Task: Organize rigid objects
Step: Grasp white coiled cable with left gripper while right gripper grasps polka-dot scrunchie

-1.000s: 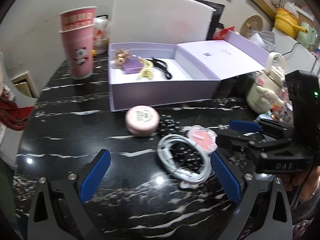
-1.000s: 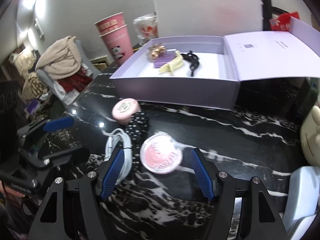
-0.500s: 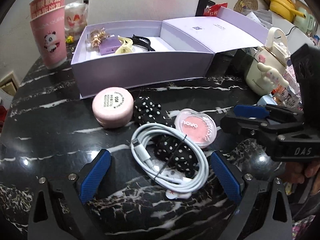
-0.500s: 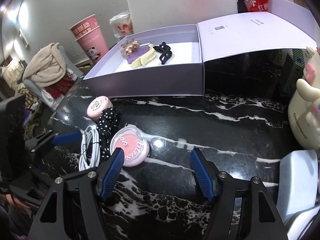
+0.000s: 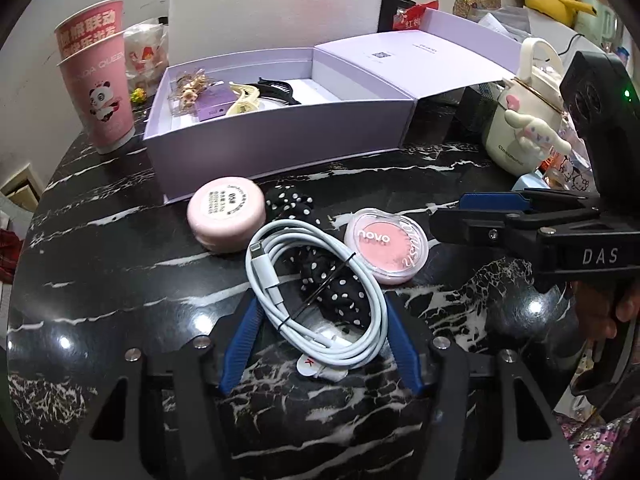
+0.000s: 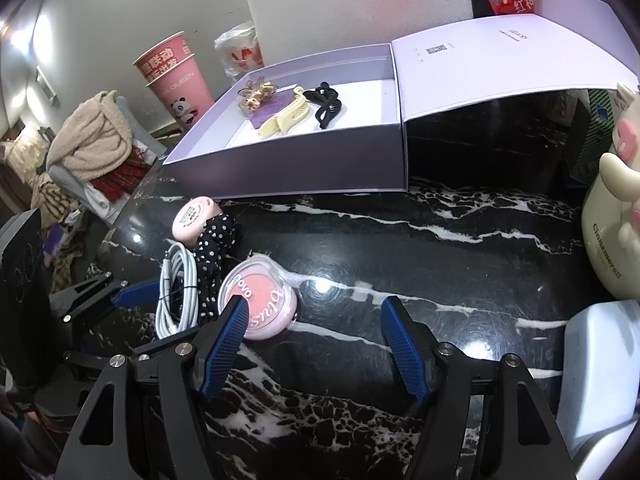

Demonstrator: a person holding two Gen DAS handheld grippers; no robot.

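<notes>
A coiled white cable (image 5: 267, 280) lies on a black polka-dot scrunchie (image 5: 332, 292) on the black marble table. My left gripper (image 5: 322, 299) straddles the coil, its jaws closing, and both blue pads touch the coil's sides. Just beyond lie a pink blush compact (image 5: 386, 246) and a round pink tin (image 5: 226, 214). My right gripper (image 6: 315, 301) stands open over bare table, with the compact (image 6: 260, 300) at its left finger. The open lavender box (image 5: 280, 140) holds a yellow clip (image 5: 242, 102), a black clip (image 5: 276, 90) and a gold ornament (image 5: 190, 86).
Stacked pink paper cups (image 5: 100, 92) stand left of the box. A cream mug with a cartoon figure (image 5: 524, 120) stands at the right. A white device (image 6: 600, 360) sits at the near right edge. A chair piled with clothes (image 6: 92, 148) stands off the table's left.
My left gripper came down closer to the cable and its jaws went from wide apart to narrow around the coil. The right gripper kept its opening and rolled a little.
</notes>
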